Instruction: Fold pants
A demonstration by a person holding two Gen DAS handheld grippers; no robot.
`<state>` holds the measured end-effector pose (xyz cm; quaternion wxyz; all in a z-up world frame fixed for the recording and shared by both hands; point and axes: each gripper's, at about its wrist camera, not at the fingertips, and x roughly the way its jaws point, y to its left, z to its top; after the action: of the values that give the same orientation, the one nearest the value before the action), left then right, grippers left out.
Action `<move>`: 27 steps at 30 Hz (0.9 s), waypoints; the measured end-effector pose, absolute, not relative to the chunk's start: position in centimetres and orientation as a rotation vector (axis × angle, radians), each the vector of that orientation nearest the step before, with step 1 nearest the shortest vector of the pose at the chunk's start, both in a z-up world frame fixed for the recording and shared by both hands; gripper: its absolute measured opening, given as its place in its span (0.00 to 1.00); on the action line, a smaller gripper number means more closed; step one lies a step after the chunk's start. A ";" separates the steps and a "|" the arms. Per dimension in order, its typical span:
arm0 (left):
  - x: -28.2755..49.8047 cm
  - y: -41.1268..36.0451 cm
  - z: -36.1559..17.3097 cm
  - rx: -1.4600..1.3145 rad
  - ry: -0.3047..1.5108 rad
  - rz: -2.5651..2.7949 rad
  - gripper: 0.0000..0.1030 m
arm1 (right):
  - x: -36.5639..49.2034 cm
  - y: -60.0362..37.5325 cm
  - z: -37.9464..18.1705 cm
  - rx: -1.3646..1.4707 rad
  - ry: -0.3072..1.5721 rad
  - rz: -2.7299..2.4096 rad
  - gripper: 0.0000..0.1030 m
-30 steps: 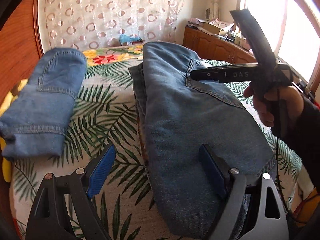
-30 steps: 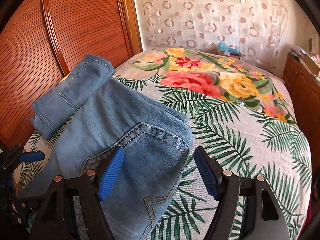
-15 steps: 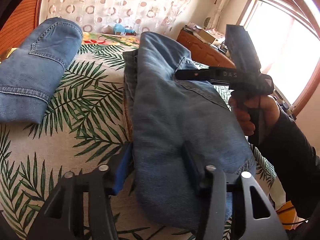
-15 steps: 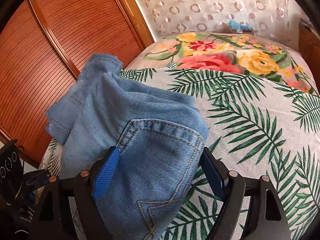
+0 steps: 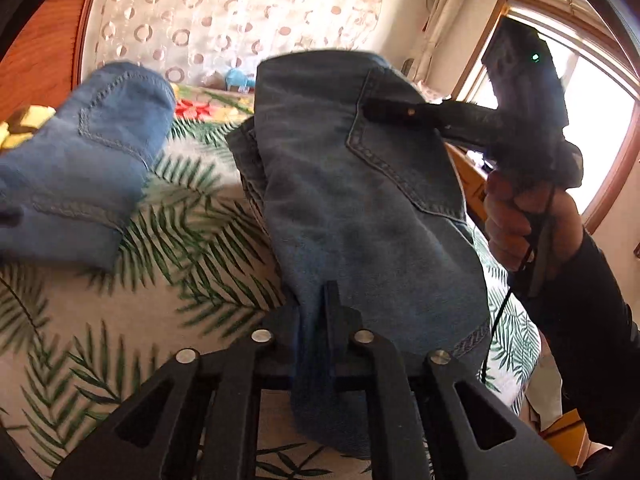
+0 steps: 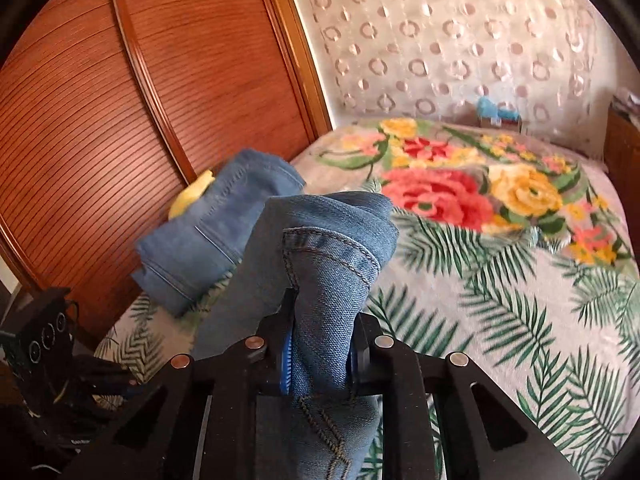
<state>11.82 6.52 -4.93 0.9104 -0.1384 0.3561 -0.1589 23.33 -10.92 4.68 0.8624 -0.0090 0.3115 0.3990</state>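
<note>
Folded mid-blue denim pants [image 5: 360, 208] with stitched back pockets, raised off the palm-leaf and flower printed bedspread [image 5: 168, 288] and held at both ends. Left gripper [image 5: 312, 320] of black plastic clamped tight on the near edge of the denim, fingers [image 5: 332, 312] pinching a thin fold. Right gripper [image 6: 320, 344], black with blue pads, closing on a thicker bunch of the same pants [image 6: 332, 280] near a pocket seam, fabric squeezed between the fingers [image 6: 285, 356] and spilling over them. Seen from the left wrist: right gripper [image 5: 384, 109] reaching across the pocket, gripped by a hand [image 5: 520, 232] in a dark sleeve. Second folded pair of lighter blue jeans [image 5: 76, 176] lying apart on the bed, beside the reddish slatted wooden wardrobe door [image 6: 120, 120]. Beyond, a white curtain with ring pattern [image 6: 440, 40].
</note>
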 end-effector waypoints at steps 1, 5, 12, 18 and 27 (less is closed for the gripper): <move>11.8 6.9 -4.4 -0.294 0.720 -0.324 0.07 | 22.9 -10.6 5.5 -0.022 0.635 0.840 0.19; 11.6 8.7 -2.0 -0.294 0.648 -0.299 0.07 | 21.1 -9.8 8.9 -0.043 0.560 0.856 0.19; 10.3 13.3 2.0 -0.283 0.533 -0.219 0.07 | 19.1 -6.1 15.1 -0.108 0.427 0.913 0.19; 8.9 18.2 4.0 -0.283 0.484 -0.096 0.06 | 19.0 -0.9 17.7 -0.148 0.361 1.001 0.19; 10.9 25.1 4.6 -0.253 0.466 0.073 0.06 | 24.2 5.6 16.6 -0.080 0.350 1.132 0.19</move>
<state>10.87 25.10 4.58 0.9644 -0.1249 0.2304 0.0362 24.16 5.59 16.64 0.8288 -0.0375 0.1650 0.5334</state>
